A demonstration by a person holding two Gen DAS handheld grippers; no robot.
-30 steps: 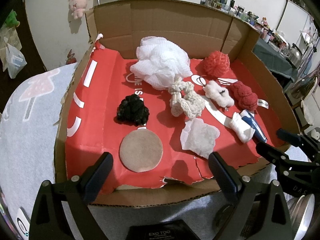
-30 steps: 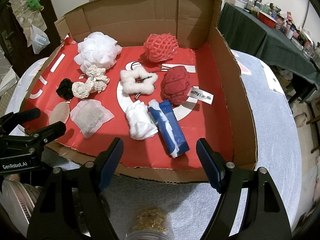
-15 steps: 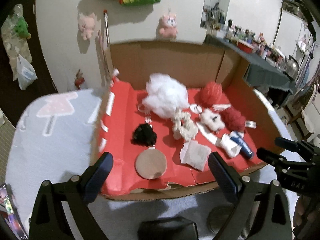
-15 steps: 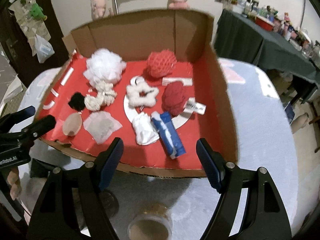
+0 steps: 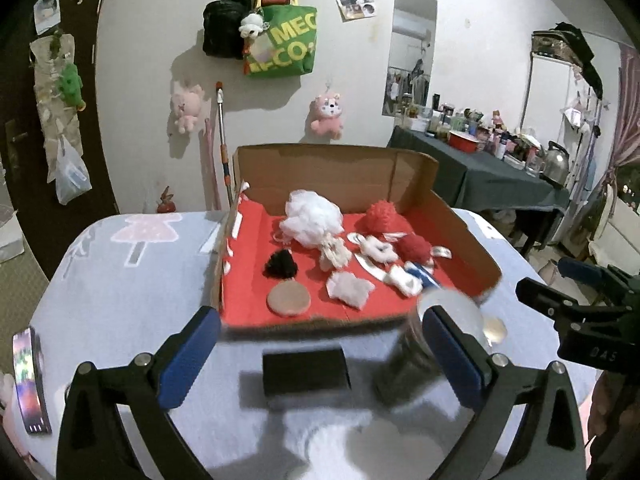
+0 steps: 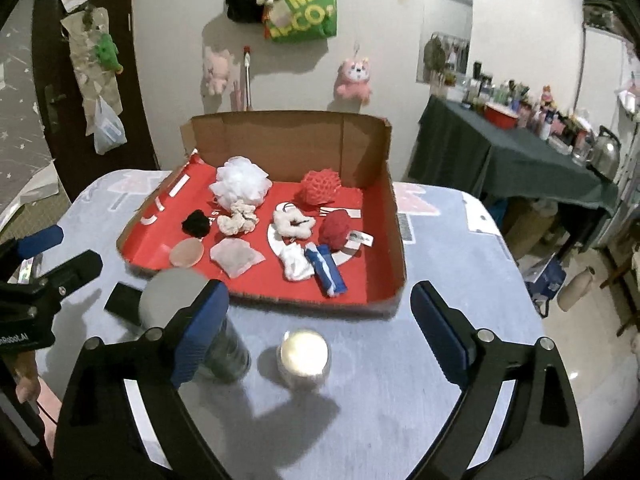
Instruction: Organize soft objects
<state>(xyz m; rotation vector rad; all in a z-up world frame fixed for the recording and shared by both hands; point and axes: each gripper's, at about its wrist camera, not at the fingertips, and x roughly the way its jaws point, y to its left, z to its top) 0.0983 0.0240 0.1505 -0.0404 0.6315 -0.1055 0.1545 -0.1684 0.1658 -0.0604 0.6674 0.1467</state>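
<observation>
Ahead, from our left gripper (image 5: 320, 356), spread wide and holding nothing, the cardboard box (image 5: 332, 168) at twelve o'clock holds a white mesh puff (image 5: 312, 218) and black scrunchie (image 5: 280, 264). From our right gripper (image 6: 320, 324), equally wide and empty, we alone see a lit jar lid (image 6: 304, 354) at six o'clock.
</observation>
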